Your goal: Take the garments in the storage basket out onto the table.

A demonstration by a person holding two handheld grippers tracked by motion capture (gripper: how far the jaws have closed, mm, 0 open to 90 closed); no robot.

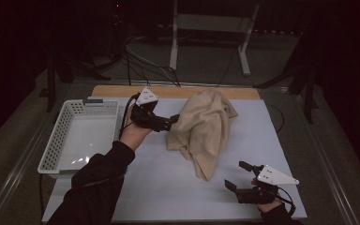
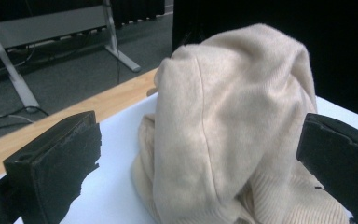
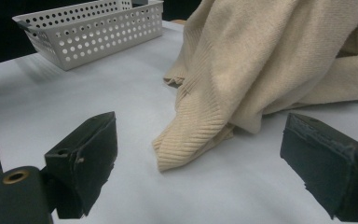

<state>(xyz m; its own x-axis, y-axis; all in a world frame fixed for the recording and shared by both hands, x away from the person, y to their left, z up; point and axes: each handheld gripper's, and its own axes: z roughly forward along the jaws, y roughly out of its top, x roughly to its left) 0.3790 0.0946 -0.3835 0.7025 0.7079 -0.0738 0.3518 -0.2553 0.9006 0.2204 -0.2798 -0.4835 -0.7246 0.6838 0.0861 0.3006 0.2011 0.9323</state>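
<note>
A beige sweater (image 1: 205, 126) lies heaped on the white desk (image 1: 150, 187), right of the perforated basket (image 1: 82, 133). The left gripper (image 1: 172, 120) sits against its left edge, fingers spread wide (nothing held). The right gripper (image 1: 238, 175), also wide open, hovers near the sweater's ribbed hem (image 3: 186, 135).

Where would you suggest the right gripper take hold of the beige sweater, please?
Grip the ribbed hem corner of the beige sweater. It lies flat, pointing toward the open right gripper, so probably come in low along the white mat from the near side, one jaw sliding under it.
</note>
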